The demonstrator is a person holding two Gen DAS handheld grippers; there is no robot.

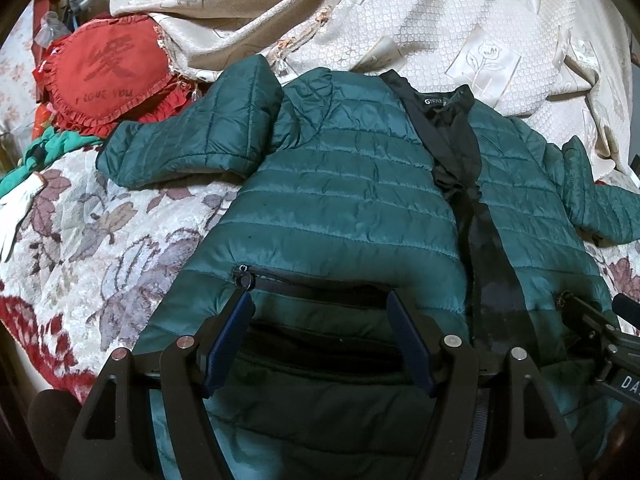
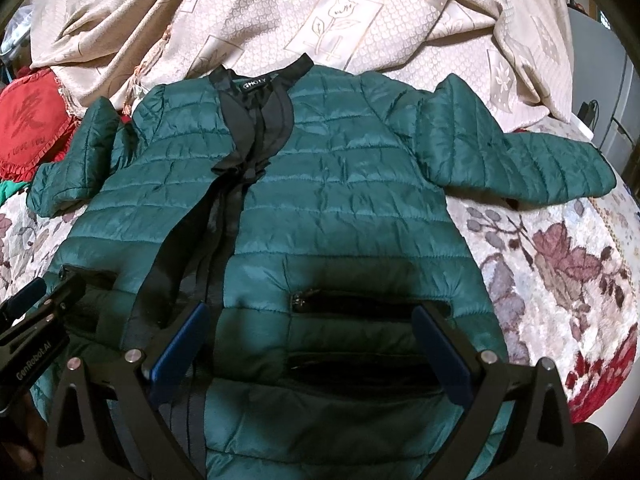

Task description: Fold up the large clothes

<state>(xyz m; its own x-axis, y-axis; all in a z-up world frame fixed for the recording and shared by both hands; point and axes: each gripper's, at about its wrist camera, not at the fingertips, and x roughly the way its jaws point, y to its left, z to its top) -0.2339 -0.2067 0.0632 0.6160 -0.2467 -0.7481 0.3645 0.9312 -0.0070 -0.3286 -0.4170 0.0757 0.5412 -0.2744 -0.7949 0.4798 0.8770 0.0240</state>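
A dark green quilted jacket (image 1: pixel 340 184) (image 2: pixel 340 184) lies face up on the bed, front open, black lining and collar showing, both sleeves spread out to the sides. My left gripper (image 1: pixel 320 304) hovers open over the jacket's lower left panel, its blue fingers straddling the zip pocket (image 1: pixel 288 280). My right gripper (image 2: pixel 312 316) stands open over the lower right panel, with a zip pocket (image 2: pixel 360 302) between its fingers. Nothing is held. Each gripper shows at the edge of the other's view: the right gripper (image 1: pixel 600 332), the left gripper (image 2: pixel 36 320).
A floral bedspread (image 1: pixel 100 248) (image 2: pixel 560 264) covers the bed. A cream patterned blanket (image 1: pixel 400 20) (image 2: pixel 300 12) is bunched behind the jacket. A red heart cushion (image 1: pixel 104 76) (image 2: pixel 28 124) and green cloth (image 1: pixel 52 148) lie at the left.
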